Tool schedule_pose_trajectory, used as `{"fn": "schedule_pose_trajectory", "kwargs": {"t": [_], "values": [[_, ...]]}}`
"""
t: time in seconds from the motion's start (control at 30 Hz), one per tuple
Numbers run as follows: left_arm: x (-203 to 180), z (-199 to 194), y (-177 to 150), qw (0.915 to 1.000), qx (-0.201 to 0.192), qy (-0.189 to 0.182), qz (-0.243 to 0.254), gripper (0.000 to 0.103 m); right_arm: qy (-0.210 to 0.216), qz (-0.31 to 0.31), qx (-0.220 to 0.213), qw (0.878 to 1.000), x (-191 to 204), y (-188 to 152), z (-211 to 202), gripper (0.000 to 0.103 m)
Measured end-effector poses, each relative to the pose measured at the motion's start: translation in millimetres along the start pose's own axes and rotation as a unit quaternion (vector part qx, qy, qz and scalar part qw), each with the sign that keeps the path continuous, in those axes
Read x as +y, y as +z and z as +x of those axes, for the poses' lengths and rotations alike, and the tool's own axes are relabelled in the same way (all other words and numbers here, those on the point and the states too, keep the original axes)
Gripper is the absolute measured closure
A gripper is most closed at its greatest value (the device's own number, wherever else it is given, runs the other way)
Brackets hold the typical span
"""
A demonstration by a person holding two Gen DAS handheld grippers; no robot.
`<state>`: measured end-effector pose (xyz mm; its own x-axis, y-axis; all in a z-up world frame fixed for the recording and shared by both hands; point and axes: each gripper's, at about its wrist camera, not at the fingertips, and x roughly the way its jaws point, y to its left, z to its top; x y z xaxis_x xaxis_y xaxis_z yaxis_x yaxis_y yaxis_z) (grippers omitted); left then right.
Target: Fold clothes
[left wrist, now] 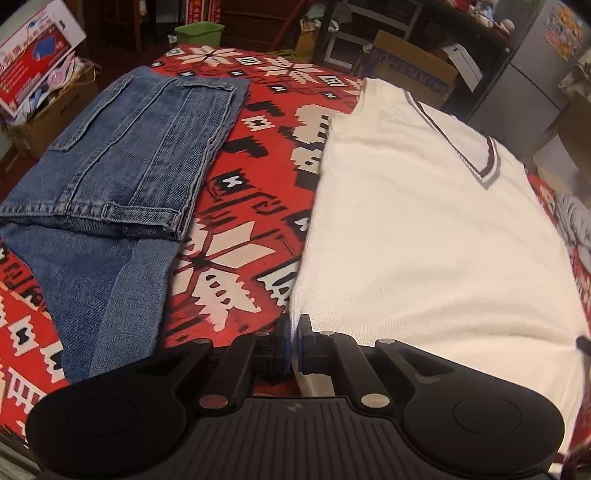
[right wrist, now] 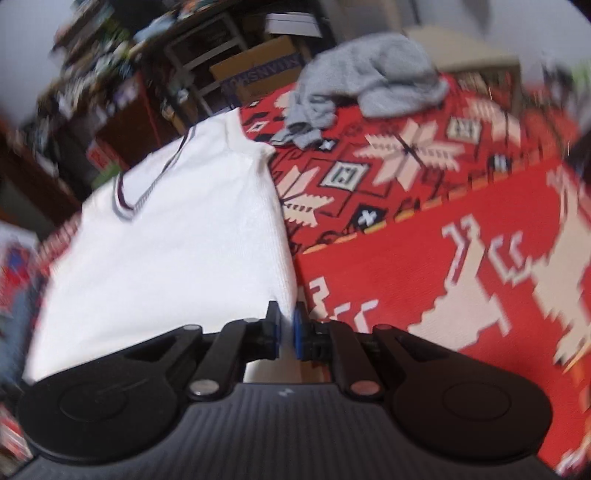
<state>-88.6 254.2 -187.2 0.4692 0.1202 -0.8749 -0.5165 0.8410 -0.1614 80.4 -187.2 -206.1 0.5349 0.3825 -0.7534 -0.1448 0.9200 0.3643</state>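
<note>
Surface: a tabletop (left wrist: 258, 155) covered by a red cloth with a white and black snowflake pattern carries all the clothes.
White sweater: a cream V-neck sweater (left wrist: 424, 229) with a dark-striped collar lies flat on the cloth, collar toward the far edge, hem at the near edge (it fills the right half of the left wrist view).
Left tongs: the left tongs (left wrist: 294, 345) are clenched at the sweater's near left hem corner; the blue pads (left wrist: 285, 347) stand almost touching, with a thin strip of cream fabric between them, so they grasp the sweater's edge.
Right tongs: the right tongs (right wrist: 285, 334) are closed on the sweater's near right hem corner, white fabric pinched between the blue pads (right wrist: 298, 334); this view is blurred.
Jeans: folded blue jeans (left wrist: 122, 155) lie on the left part of the tabletop, well apart from the sweater, with patterned cloth showing between them.
Grey garment: a crumpled grey garment (right wrist: 362, 81) sits near the far right corner, just beyond the sweater's shoulder.
Surroundings: cardboard boxes (left wrist: 413, 62) and a green bin (left wrist: 199, 33) stand past the far edge.
</note>
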Motion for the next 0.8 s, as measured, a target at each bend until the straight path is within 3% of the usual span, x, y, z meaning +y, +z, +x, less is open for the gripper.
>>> {"fn": "schedule_pose_trajectory", "kwargs": {"t": [0.27, 0.37, 0.6, 0.8], "values": [[-4, 2, 1, 0.9999, 0.0, 0.005, 0.01, 0.099, -0.053, 0.017, -0.055, 0.997, -15, 4, -20, 0.095], [-5, 2, 0, 1.0, 0.0, 0.002, 0.009, 0.099, -0.008, 0.032, -0.054, 0.998, -20, 7, -19, 0.09], [2, 1, 1, 0.9999, 0.003, -0.014, -0.006, 0.099, -0.029, -0.04, -0.038, 0.998, 14, 10, 16, 0.085], [4, 1, 1, 0.9997, 0.005, -0.021, -0.014, 0.099, -0.067, -0.14, -0.031, 0.987, 45, 5, 25, 0.084]]}}
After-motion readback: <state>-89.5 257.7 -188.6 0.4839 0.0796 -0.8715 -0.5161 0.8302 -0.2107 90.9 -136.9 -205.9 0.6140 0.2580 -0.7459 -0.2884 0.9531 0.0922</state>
